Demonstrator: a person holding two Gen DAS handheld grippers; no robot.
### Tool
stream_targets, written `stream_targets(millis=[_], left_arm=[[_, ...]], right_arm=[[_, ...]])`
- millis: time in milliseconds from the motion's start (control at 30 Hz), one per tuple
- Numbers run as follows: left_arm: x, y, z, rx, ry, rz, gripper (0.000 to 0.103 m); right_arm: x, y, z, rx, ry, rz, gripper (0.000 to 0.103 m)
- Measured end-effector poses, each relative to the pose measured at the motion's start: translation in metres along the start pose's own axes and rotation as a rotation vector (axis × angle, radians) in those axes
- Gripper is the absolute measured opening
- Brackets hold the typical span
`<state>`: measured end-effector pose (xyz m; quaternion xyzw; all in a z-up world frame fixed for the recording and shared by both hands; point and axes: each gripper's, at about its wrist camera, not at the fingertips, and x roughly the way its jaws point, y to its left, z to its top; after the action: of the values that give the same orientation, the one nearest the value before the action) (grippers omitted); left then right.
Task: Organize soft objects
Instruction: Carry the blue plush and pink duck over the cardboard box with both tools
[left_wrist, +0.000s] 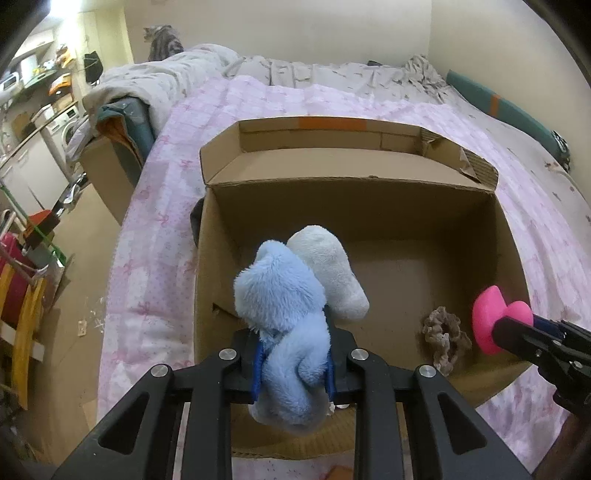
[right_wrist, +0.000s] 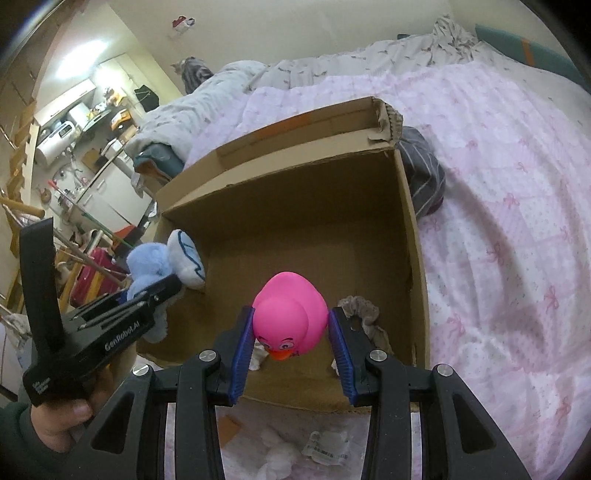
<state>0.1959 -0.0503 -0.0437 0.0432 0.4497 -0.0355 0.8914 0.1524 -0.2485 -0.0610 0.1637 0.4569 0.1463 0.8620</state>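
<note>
Over the open box (left_wrist: 369, 236) on the bed, both tongs carry toys; the left gripper (left_wrist: 293, 373) is clamped on a blue plush (left_wrist: 284, 310), its blue pads squeezing the lower body so the white part flops forward over the near-left corner of the box; the right gripper (right_wrist: 291, 347) pinches a pink duck (right_wrist: 290, 314) by its sides, beak toward the camera, hanging above the near wall with the cardboard floor below it; each toy is held near its middle, probably so it drops cleanly once the jaws part. On the box floor a brown scrunchie (left_wrist: 445, 338) lies against the near-right corner, so I judge sorting is already under way and these two are next to go in. Both tools tilt down into the opening, side by side, close but not touching. The far flap of the box stands folded back, leaving the mouth free. Beyond lies the pink quilt (right_wrist: 498, 221), a striped grey cloth (right_wrist: 421, 173) tucked just beside the right wall of the box, and a tabby cat (left_wrist: 162, 40) sitting at the far end of the bed. Paper scraps (right_wrist: 325, 448) lie on the quilt before the box.
</note>
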Motion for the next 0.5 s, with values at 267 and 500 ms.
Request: stream_targets(millis=[267, 500], left_arm=[[0.001, -0.005, 0.000, 0.007, -0.005, -0.047, 0.022], [0.003, -0.007, -0.001, 0.008, 0.019, -0.052, 0.026]], right_arm=[[0.008, 0.004, -0.001, -0.015, 0.027, -0.028, 0.042], [0.013, 0.000, -0.001, 0.002, 0.052, -0.047, 0.042]])
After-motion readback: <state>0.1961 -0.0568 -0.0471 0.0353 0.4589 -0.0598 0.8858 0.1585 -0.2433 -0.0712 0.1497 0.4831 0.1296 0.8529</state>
